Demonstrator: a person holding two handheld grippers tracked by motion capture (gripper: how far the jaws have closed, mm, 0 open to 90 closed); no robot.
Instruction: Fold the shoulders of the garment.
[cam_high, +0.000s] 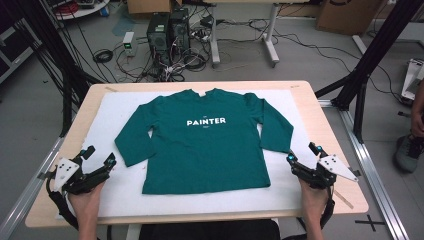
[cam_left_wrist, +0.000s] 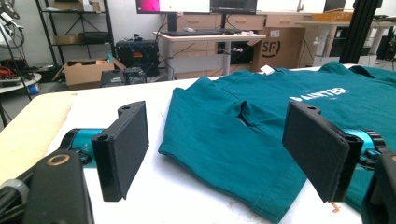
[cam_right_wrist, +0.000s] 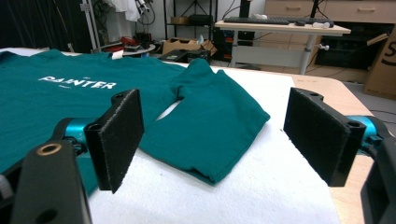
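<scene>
Green long-sleeve shirt (cam_high: 205, 142) flat; left gripper (cam_high: 98, 159), right gripper (cam_high: 302, 155) jaws wide, empty. Risk: shallow cuff pinch slips, sleeve bunches.

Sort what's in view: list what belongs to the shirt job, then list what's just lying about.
Belongs to the job:
green long-sleeved shirt, spread flat, print up
white pad under it
left gripper, open, near the left sleeve cuff
right gripper, open, near the right sleeve cuff

Just lying about:
computer towers on the floor
loose cables
cardboard box
</scene>
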